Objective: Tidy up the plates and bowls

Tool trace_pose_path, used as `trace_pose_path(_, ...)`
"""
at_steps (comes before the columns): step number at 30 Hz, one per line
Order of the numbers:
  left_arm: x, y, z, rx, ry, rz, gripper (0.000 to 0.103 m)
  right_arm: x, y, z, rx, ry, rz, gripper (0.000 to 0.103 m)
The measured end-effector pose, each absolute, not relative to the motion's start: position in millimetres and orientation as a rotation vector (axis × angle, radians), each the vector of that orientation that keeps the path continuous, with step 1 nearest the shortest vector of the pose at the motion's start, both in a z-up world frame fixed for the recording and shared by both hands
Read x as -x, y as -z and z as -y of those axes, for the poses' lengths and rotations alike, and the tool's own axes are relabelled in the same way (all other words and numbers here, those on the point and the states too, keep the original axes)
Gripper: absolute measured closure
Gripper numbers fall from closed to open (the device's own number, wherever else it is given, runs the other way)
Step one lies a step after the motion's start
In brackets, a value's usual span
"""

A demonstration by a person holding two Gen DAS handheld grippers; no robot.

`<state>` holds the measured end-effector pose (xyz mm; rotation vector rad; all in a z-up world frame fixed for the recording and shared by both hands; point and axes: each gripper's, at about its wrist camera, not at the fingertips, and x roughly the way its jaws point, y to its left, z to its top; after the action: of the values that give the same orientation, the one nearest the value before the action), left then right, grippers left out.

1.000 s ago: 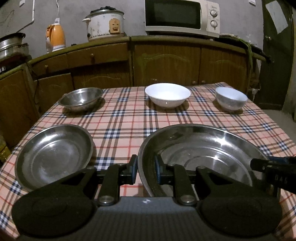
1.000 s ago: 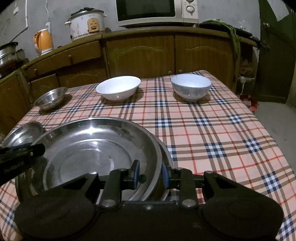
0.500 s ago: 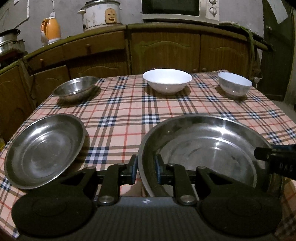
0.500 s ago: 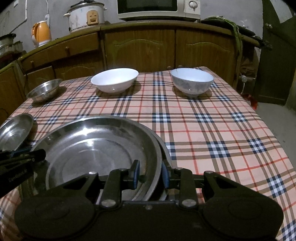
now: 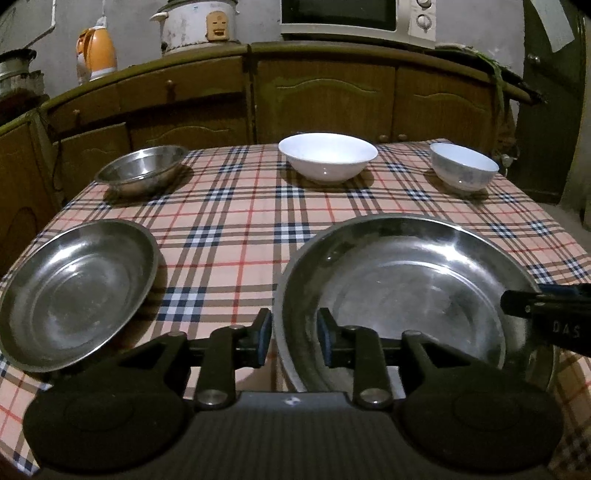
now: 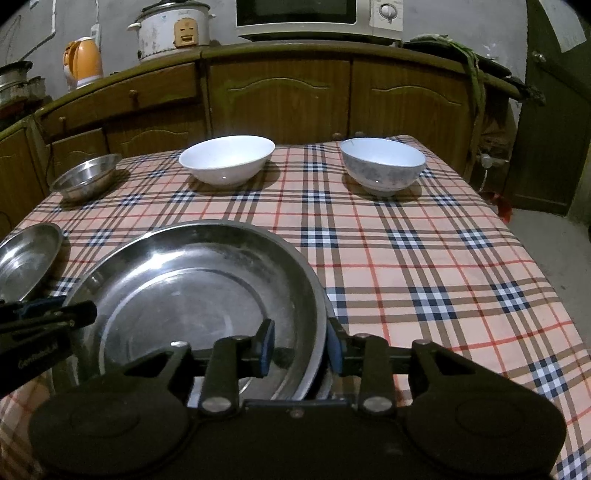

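A large steel plate [image 5: 406, 295] [image 6: 195, 295] is held over the near part of the checked table. My left gripper [image 5: 293, 338] is shut on its left rim and my right gripper [image 6: 301, 347] is shut on its right rim. A second plate rim shows just under it at the right gripper. A smaller steel plate [image 5: 74, 291] [image 6: 26, 258] lies at the near left. At the back stand a steel bowl [image 5: 142, 173] [image 6: 86, 179], a wide white bowl [image 5: 327, 160] [image 6: 227, 158] and a smaller white bowl [image 5: 463, 171] [image 6: 382, 166].
The checked tablecloth [image 5: 229, 221] [image 6: 424, 258] covers the table, whose right edge drops to the floor. Wooden cabinets [image 5: 325, 96] stand behind it, with a rice cooker [image 5: 197, 26], an orange kettle [image 5: 96, 53] and a microwave [image 5: 354, 18] on top.
Both grippers have risen with the large plate and the view has tilted down a little. The smaller plate and the bowls have not moved.
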<state>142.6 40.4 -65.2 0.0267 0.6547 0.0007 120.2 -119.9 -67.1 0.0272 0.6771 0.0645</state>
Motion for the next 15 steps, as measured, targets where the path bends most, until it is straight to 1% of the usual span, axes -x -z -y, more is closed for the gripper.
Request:
trace_pose_path(2, -141.7, 63.8, -43.4, -0.014, -0.004, -0.656, 0.073, -119.1, 65.5, 121.2, -0.029, -0.059, -0.676, 0.062)
trace_pose_path(4, -140.5, 60.9, -46.6, -0.003, -0.008, -0.653, 0.069, -116.8, 62.5, 122.7, -0.028, -0.045, -0.668, 0.062)
trace_pose_path(5, -139.2, 58.8, -48.3, 0.002, -0.012, -0.645, 0.065, -115.4, 60.6, 123.5, -0.029, -0.042, -0.66, 0.06)
trace_pose_path(7, -137.0, 54.9, -50.9, 0.006, -0.016, -0.634, 0.063, -112.3, 54.7, 123.7, -0.033, -0.046, -0.642, 0.06)
trace_pose_path(9, -135.6, 51.0, -53.7, 0.014, -0.016, -0.629, 0.063, -109.2, 47.9, 120.9, -0.022, -0.052, -0.622, 0.056)
trace_pose_path(15, -127.6, 37.2, -63.9, 0.026, -0.034, -0.6, 0.054, -101.0, 26.2, 105.7, -0.02, -0.106, -0.569, 0.05)
